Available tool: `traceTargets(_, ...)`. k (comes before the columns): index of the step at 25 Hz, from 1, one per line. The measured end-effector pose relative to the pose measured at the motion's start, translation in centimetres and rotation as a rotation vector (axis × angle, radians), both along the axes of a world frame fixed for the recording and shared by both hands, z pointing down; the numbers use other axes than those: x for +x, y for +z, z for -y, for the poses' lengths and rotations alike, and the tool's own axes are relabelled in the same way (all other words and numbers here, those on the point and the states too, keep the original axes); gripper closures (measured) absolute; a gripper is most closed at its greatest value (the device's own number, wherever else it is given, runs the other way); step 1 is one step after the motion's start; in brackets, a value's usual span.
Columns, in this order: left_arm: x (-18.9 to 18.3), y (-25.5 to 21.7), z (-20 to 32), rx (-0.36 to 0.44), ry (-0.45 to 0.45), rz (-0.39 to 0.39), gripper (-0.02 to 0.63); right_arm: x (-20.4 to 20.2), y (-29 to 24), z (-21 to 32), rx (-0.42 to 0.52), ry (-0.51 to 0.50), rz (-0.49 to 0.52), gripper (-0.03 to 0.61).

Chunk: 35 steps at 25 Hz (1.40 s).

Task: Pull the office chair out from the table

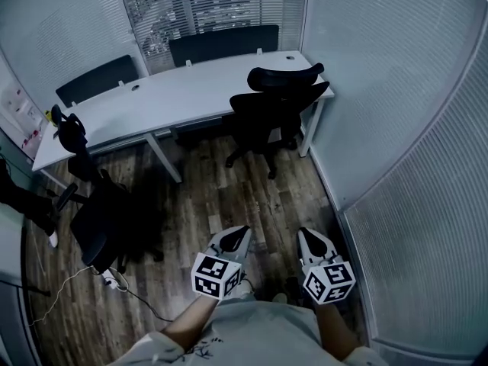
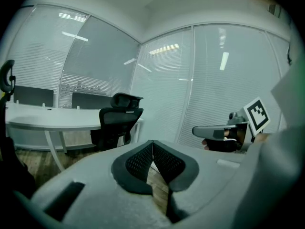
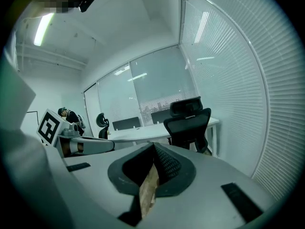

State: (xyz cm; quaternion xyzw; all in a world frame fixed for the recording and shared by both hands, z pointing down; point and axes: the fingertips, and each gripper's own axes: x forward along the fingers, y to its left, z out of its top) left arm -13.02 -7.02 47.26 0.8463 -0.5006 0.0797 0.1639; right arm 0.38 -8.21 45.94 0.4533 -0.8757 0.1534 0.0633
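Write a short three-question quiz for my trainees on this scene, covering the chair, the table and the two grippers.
1. True or false: the left gripper is clamped on the office chair at the right end of the table.
2. Where does that office chair stand? A: pushed up to the table. B: tipped over on the floor. C: beside the person's feet.
3. Are the jaws of the right gripper apart or together?

Key: 1 false, it is shut on nothing and far from the chair; 2 A; 3 together.
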Motion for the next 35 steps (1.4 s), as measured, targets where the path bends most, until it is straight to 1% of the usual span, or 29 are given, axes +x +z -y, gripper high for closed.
traceTargets(8, -3.1, 0.0, 1.0, 0.009, 0.032, -0.005, 0.601, -2.6, 0.3, 0.6, -0.005, 0.042, -0.006, 0.571)
traceTargets(16, -3.8, 0.3, 3.0, -0.008, 0.063, -0.009, 0.601, -2.6, 0.5, 2.6, -0.015, 0.073, -0.013, 0.571)
traceTargets(19, -3.8, 0.5, 4.6, -0.009, 0.069, -0.004, 0.601, -2.2, 0.6, 4.1, -0.017, 0.085, -0.009, 0.571)
traceTargets(23, -3.8, 1.1, 7.2, -0.016, 0.059, 0.001, 0.601, -1.8, 1.3, 6.8, -0.024, 0.091, -0.005, 0.571)
traceTargets(26, -3.9, 1.6, 9.9, -0.018, 0.047, -0.002, 0.601, -1.9, 1.4, 9.8, 0.000, 0.081, -0.014, 0.571)
traceTargets(30, -3.8, 1.7, 15.2, -0.007, 0.037, 0.000, 0.601, -2.1, 1.0, 15.5, 0.041, 0.068, -0.028, 0.571)
traceTargets(35, -3.7, 0.7, 22.0, 0.023, 0.026, 0.002, 0.601, -2.0, -0.1, 22.3, 0.080, 0.051, -0.037, 0.571)
